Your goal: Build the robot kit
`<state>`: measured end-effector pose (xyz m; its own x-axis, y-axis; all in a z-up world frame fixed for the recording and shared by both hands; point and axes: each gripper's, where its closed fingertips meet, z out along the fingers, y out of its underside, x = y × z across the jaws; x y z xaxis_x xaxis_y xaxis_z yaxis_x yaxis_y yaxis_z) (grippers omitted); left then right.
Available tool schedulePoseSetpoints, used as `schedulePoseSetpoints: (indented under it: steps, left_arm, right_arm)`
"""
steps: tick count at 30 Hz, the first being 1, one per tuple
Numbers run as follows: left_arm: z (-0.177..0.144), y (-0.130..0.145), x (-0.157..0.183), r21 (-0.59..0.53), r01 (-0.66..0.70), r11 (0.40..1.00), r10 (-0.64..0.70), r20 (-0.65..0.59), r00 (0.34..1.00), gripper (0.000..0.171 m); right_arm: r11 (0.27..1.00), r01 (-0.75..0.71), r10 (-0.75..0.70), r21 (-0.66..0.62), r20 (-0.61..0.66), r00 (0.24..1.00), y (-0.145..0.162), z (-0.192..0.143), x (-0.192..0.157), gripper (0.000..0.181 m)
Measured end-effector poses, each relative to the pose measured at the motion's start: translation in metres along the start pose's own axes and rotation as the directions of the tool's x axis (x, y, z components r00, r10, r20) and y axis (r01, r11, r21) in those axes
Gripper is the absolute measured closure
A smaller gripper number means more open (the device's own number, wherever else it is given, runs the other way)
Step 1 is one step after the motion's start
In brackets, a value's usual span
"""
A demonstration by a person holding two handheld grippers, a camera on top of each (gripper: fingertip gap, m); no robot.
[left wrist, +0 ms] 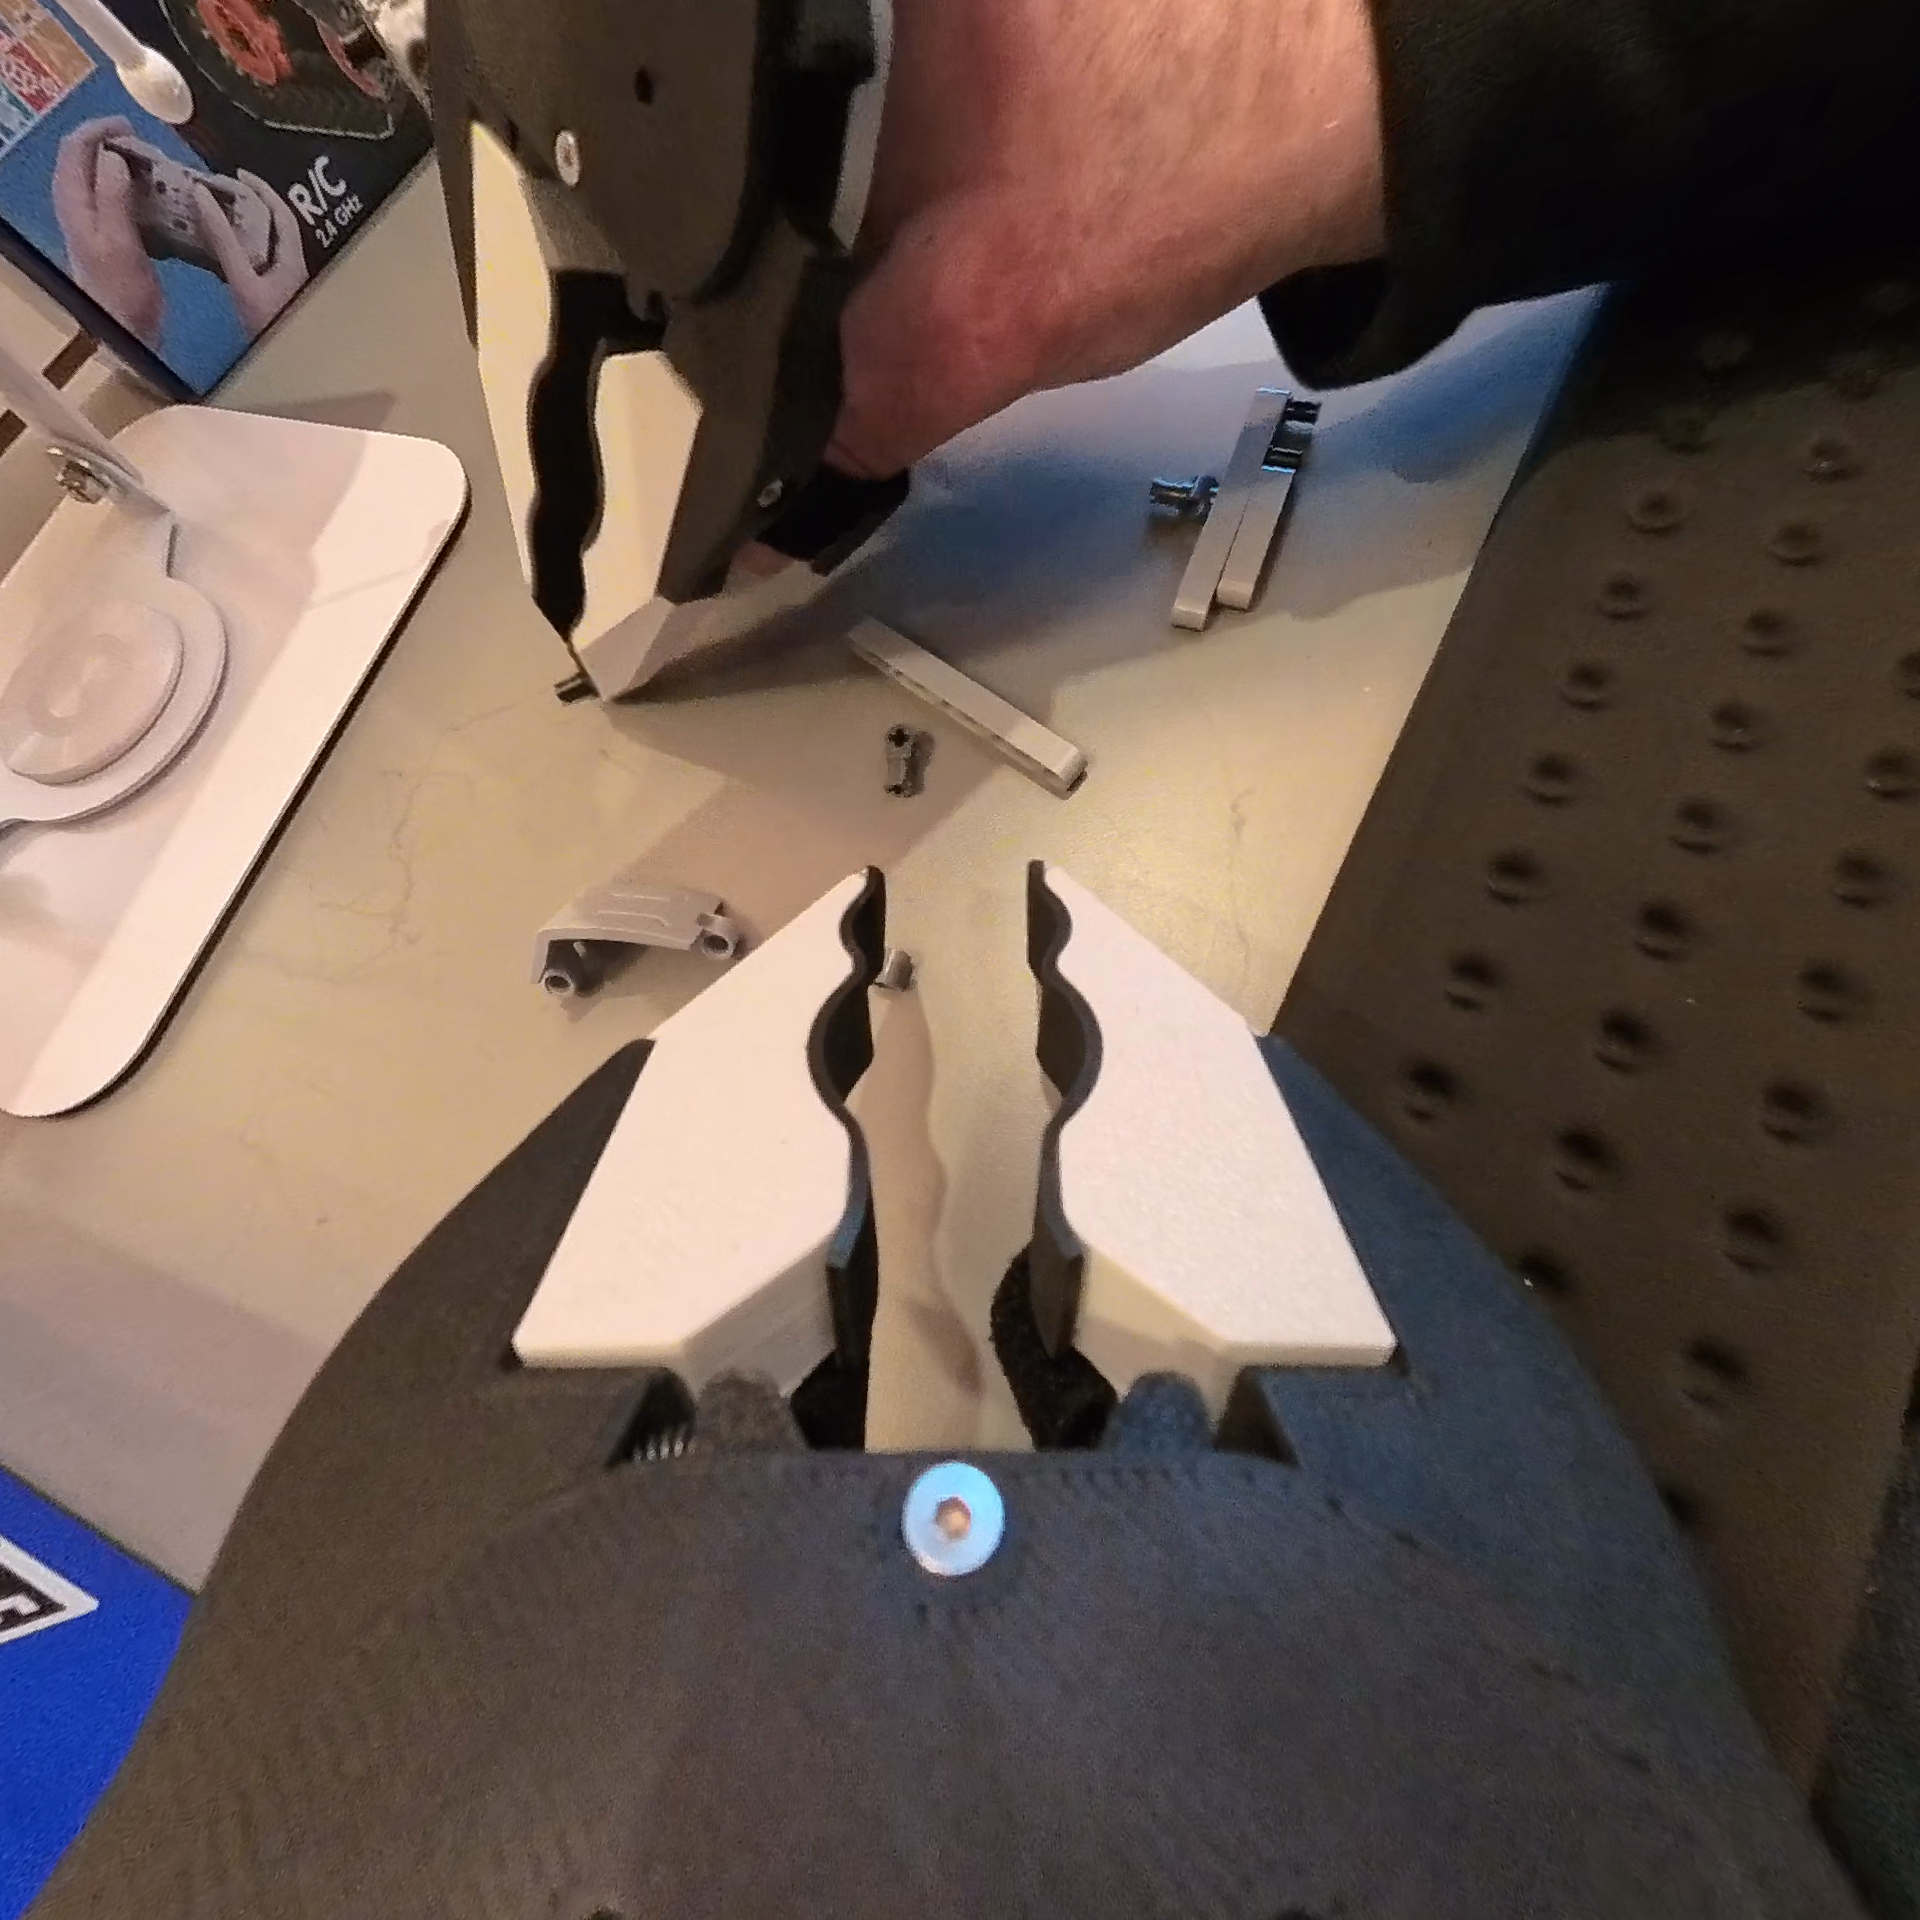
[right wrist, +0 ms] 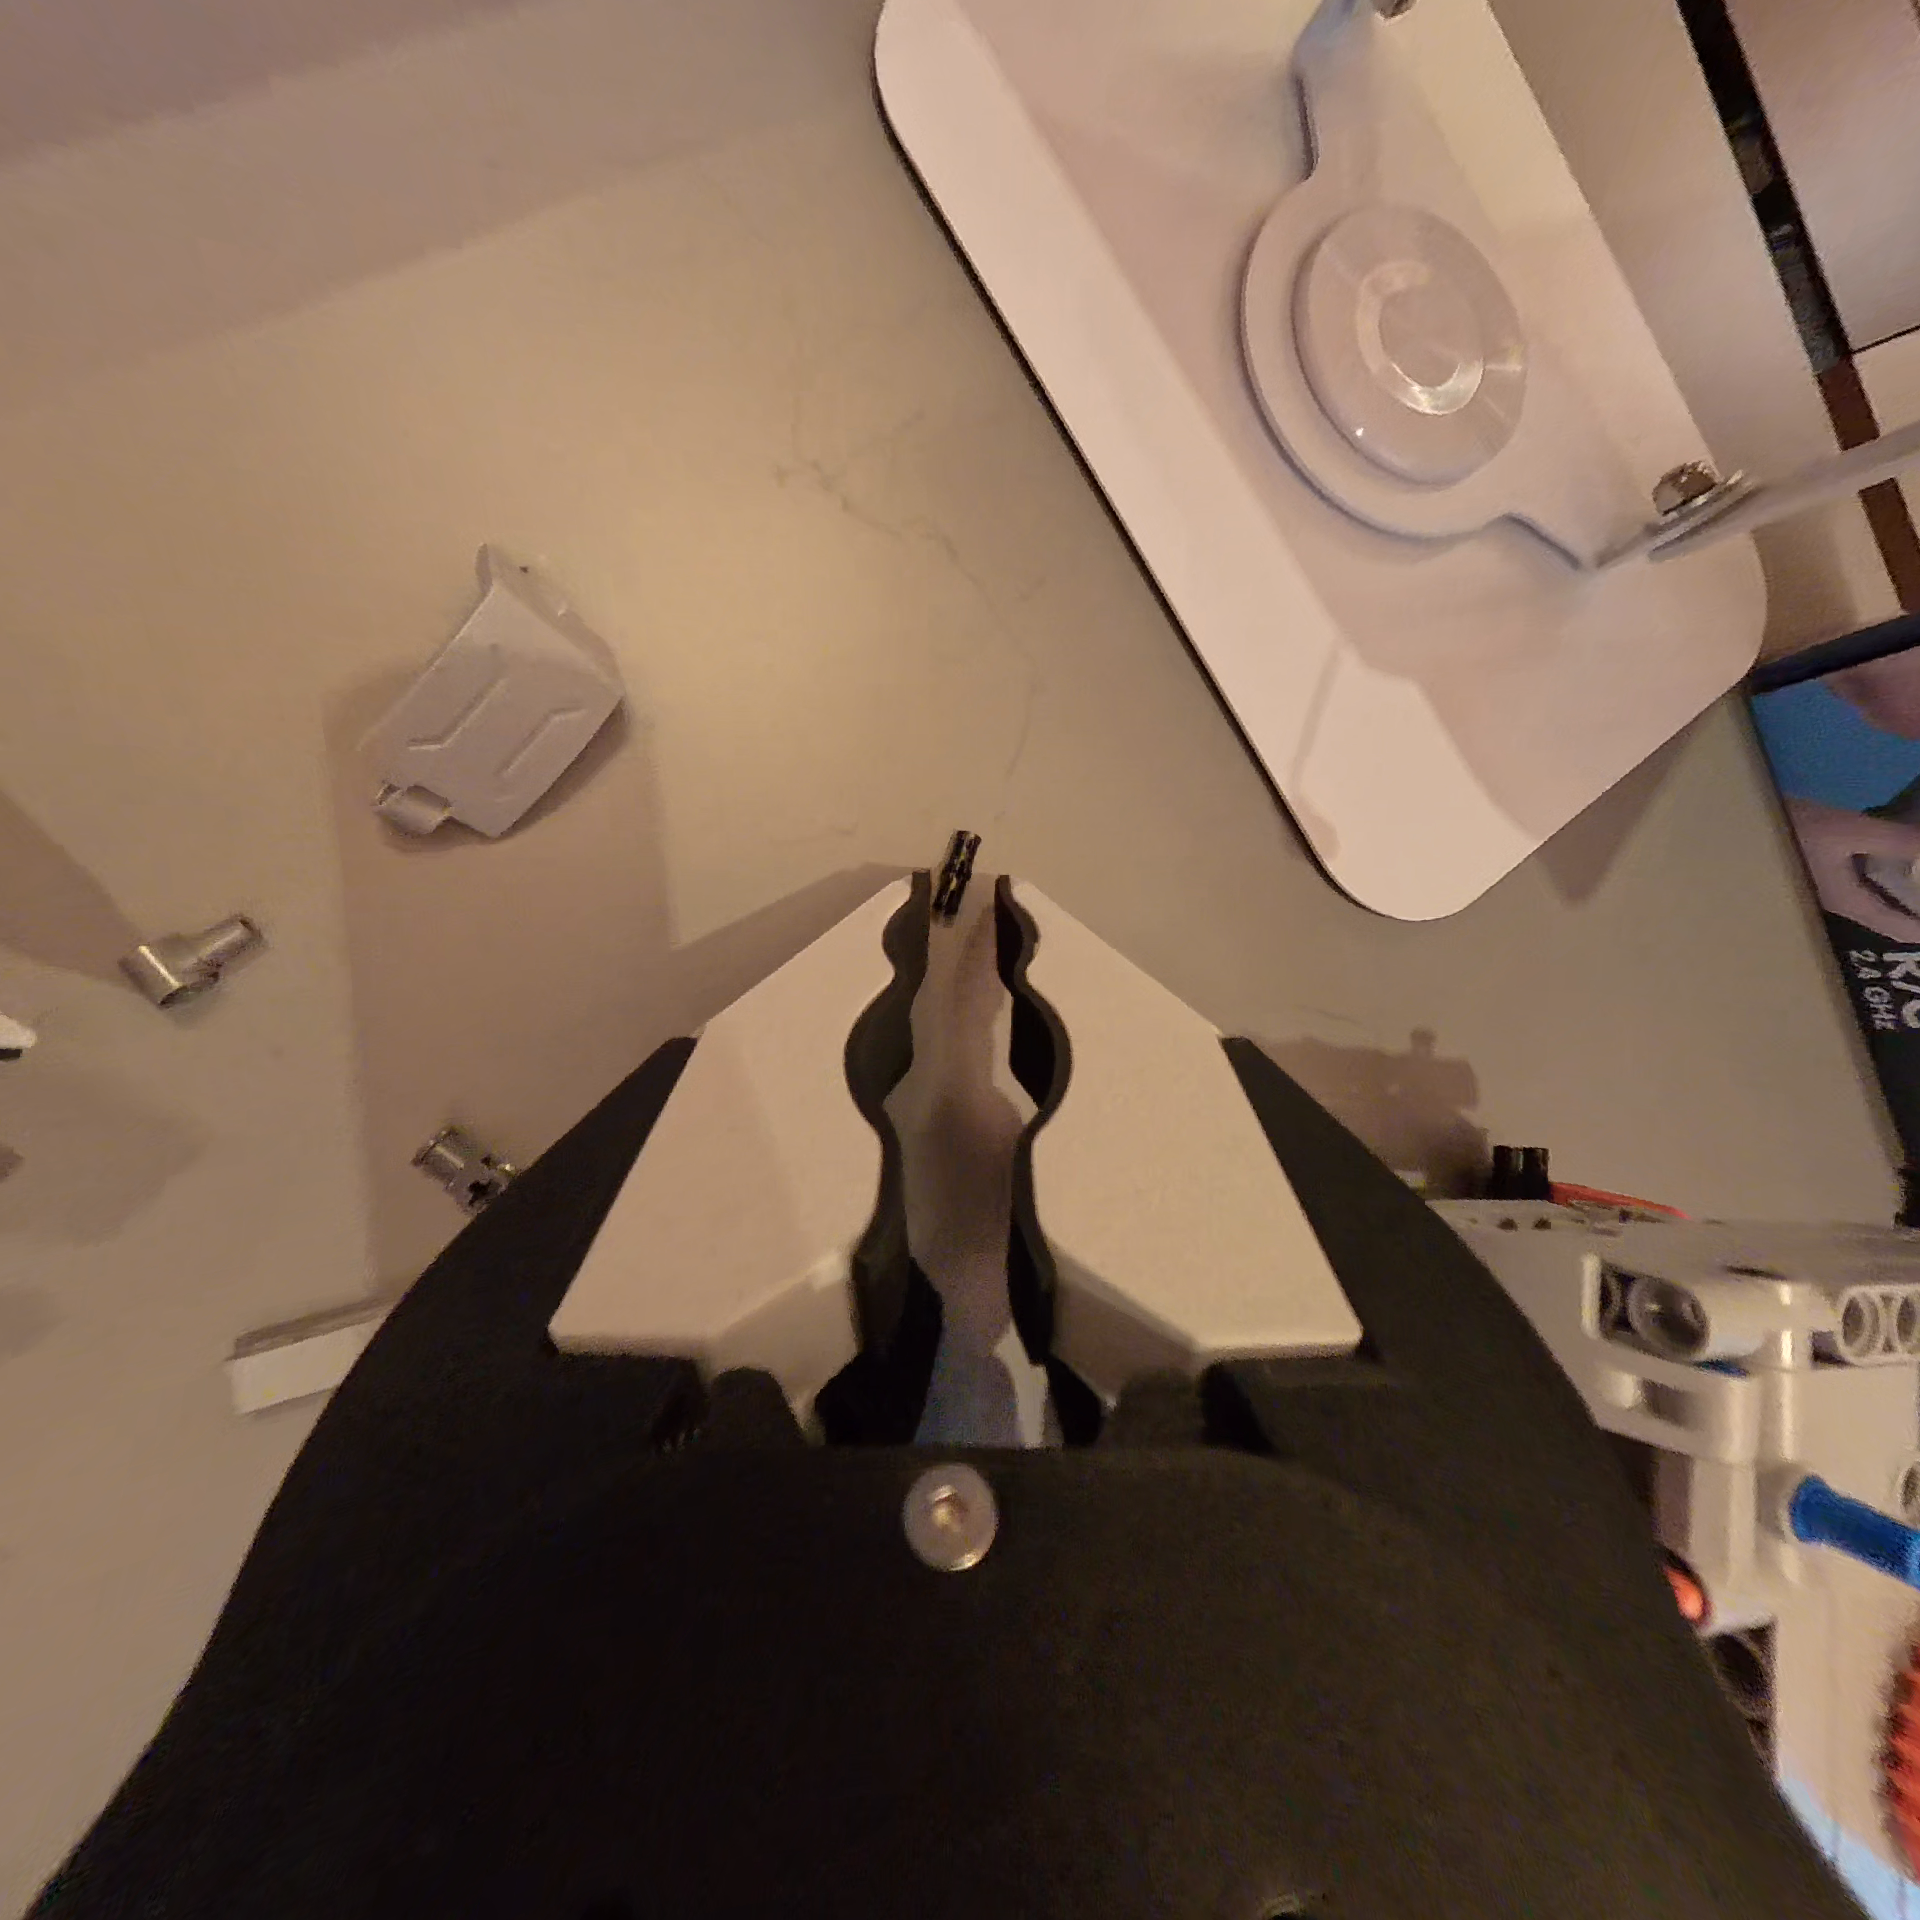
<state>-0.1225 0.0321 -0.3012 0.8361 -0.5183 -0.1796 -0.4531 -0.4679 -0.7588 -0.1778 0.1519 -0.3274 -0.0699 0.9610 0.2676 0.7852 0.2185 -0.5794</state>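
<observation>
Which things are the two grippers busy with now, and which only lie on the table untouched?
Engaged: small black plastic pin, pinched in the right gripper tips. The left gripper is open, empty.

Untouched on the table: curved grey plastic panel; long grey plastic beam; flat white stand base.

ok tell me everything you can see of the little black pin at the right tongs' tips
The black pin is a tiny, dark, glossy plastic peg with ridged bands along its length. It sits between the very tips of the right tongs, which are closed in on it, and most of it pokes out past them. The left wrist view shows the tongs pointing steeply down, the pin at the beige tabletop; whether it touches is unclear. Nothing else touches it.
</observation>
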Motion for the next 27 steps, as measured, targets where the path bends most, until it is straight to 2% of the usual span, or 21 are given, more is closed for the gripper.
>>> schedulePoseSetpoints:
  steps: [2, 12, 22, 27]
  left_arm:
    - [0.0, 0.0, 0.001, 0.002, -0.002, 1.0, 0.002, -0.003, 1.0, 0.147]
    - [-0.001, -0.001, 0.0, 0.007, 0.003, 1.0, -0.003, -0.003, 1.0, 0.147]
    - [0.0, 0.0, 0.0, -0.001, 0.006, 1.0, -0.006, -0.005, 1.0, 0.147]
    - [0.002, 0.001, 0.0, -0.011, -0.001, 1.0, 0.001, -0.003, 1.0, 0.147]
  right_arm:
    - [1.0, -0.019, 0.019, -0.002, 0.023, 1.0, -0.001, 0.002, -0.002, 0.18]
    - [0.997, -0.074, 0.07, 0.029, 0.133, 0.989, -0.004, -0.003, -0.013, 0.181]
    - [0.991, -0.077, 0.051, 0.111, 0.221, 0.974, -0.01, -0.032, -0.024, 0.181]
    - [0.984, -0.085, 0.049, 0.154, 0.225, 0.973, -0.009, -0.053, -0.019, 0.181]
